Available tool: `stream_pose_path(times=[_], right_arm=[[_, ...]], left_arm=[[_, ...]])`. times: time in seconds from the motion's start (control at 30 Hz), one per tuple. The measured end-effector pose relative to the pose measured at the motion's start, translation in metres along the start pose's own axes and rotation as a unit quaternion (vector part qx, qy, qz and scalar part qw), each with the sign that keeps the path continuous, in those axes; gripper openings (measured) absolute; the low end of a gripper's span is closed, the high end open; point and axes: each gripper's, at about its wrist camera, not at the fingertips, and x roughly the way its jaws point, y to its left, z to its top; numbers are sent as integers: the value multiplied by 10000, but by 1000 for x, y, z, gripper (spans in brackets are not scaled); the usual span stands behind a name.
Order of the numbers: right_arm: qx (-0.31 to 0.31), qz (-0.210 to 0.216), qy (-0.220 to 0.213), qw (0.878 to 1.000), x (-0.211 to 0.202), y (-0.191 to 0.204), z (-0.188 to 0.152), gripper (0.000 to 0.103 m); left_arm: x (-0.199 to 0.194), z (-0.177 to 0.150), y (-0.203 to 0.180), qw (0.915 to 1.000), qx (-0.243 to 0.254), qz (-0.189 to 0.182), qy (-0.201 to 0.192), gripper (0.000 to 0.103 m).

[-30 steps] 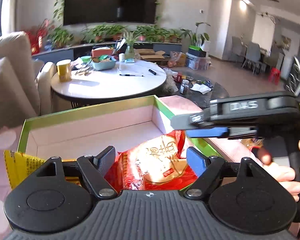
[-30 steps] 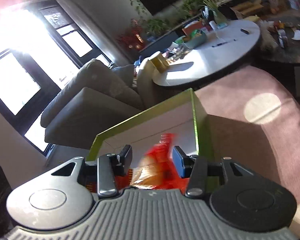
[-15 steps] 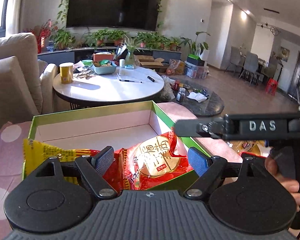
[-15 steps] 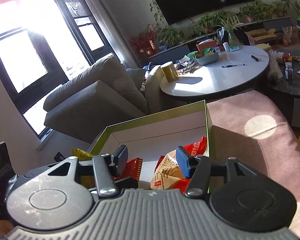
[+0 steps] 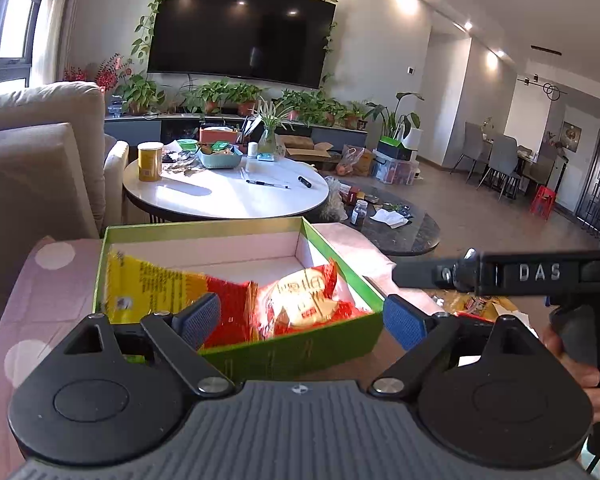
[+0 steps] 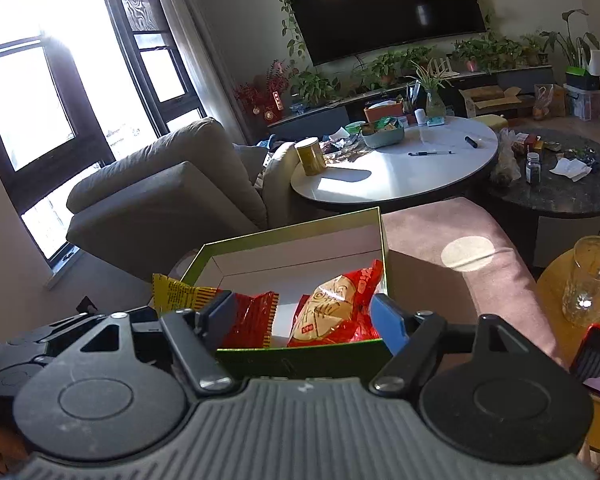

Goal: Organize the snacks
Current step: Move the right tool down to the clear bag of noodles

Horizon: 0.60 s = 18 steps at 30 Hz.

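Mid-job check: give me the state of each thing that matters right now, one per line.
left gripper: open, empty, above the box's near wall.
right gripper: open, empty.
green box: lidless, far half bare.
red round-cake packet: inside the box, right side.
yellow-red packet: inside, leaning on the left wall.

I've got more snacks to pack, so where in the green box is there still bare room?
The green box is bare along its far wall and back corners, behind the yellow packet and red pastry packet. A narrow white strip shows between the packets. The near half is crowded.
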Motion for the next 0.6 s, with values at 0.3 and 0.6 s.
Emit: stream_pose_path(times=[0.3,0.6], right_arm=[[-14,-366,1206,9920,-10,6,-56,62],[422,-819,1285,9874,-53,7,-95,62]], left_arm=[[-28,-53,-2,9984,-66,-45,552,89],[-45,-89,-17,9966,17,-313,767,89]])
